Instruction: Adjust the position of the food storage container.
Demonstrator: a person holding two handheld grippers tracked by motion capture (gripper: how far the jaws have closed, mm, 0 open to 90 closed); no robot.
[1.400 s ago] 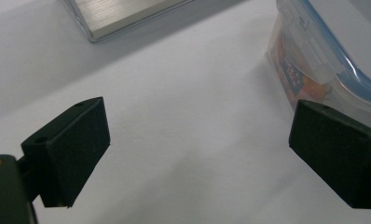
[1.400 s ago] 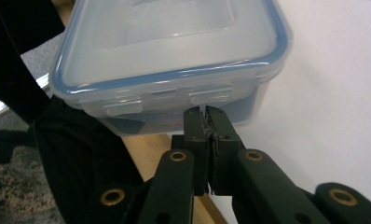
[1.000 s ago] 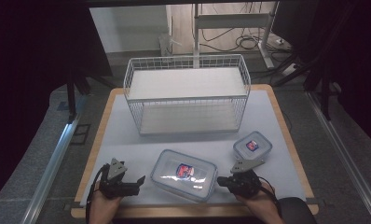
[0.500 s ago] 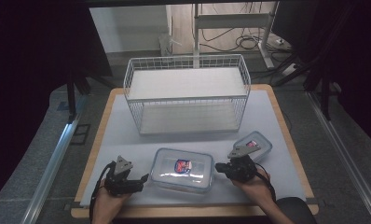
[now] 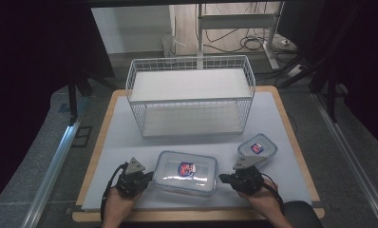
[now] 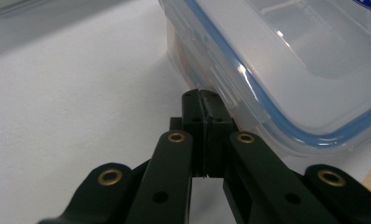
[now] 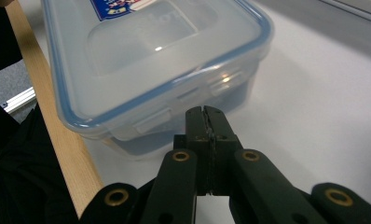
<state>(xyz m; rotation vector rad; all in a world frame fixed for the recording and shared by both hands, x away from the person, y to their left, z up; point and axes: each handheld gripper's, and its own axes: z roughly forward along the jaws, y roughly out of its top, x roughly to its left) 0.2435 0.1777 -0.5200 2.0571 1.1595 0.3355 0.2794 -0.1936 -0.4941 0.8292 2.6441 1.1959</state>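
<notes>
Table [image 5: 130,142]: white mat on wood-edged top, dark room beyond, wire basket [image 5: 191,95] at rear. Large lidded container [image 5: 184,172] at front centre, small container [image 5: 257,147] to its right. Left gripper [image 5: 148,175], jaws just closed on nothing, tips at container's left end; right gripper [image 5: 223,178] shut empty at its right end. Red-blue lid label, unreadable.

In the left gripper view, the black left claw [image 6: 203,95] has its two jaws pressed together, with nothing between them; they have just been closing. The tips are just beside the side wall of a clear plastic container with a blue-rimmed lid [image 6: 286,60]. It stands on a white surface [image 6: 72,93].
</notes>
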